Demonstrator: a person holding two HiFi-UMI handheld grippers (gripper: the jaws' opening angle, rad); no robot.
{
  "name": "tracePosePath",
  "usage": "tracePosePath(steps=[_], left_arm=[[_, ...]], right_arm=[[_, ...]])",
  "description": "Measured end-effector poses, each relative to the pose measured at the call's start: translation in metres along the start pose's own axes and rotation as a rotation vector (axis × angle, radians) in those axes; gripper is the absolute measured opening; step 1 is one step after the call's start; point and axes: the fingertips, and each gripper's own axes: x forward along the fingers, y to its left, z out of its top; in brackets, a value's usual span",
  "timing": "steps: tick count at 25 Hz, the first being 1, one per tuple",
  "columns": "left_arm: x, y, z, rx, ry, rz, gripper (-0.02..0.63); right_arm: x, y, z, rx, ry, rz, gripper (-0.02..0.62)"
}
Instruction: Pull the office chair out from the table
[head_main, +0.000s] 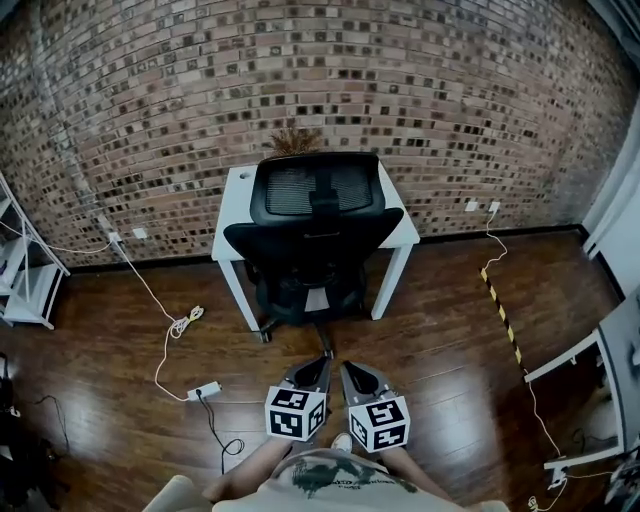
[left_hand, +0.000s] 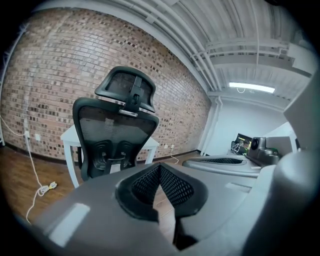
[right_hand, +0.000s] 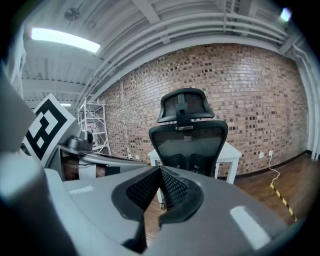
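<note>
Office chair (head_main: 313, 232): tucked under the white table (head_main: 237, 205), back facing you.
Your left gripper (head_main: 310, 375): fingers pressed together, empty (short of the chair).
Your right gripper (head_main: 358, 378): fingers together, empty.

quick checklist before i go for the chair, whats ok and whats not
1. Chair tucked in at the table: ok, not yet pulled.
2. Left claw and right claw aimed at the chair back: ok.
3. Claws open for a grasp: not ok, both are shut and empty.
4. Claws at the chair: not ok, floor lies between.
5. Pull path: ok, the power strip and cable lie off to the left.
6. Wheels free to roll: cannot tell, mostly hidden under the chair.
</note>
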Motion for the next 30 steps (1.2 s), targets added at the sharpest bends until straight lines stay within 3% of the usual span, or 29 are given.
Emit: tracePosePath(steps=[8,16,23,30], left_arm=[[0.054,-0.007,0.041,0.041,-0.05,0.098,0.014],[0.068,0.001,0.082,0.117,-0.097,0.146,0.014],[0.072,0.044,0.132,0.235,-0.122,0.165,0.023],[0.063,0.118,0.186,0.34,-0.159,0.266,0.062]], right_arm=[[0.02,-0.065,0.037,-0.062,-0.061,0.063,0.0],[0.037,-0.096,0.072,-0.133,-0.125,0.116,0.0],[0.055,-0.141,0.105,-0.246,-0.176,0.115,0.015],[0.087,-0.179,0.145,-0.385,-0.184,0.119,0.06]])
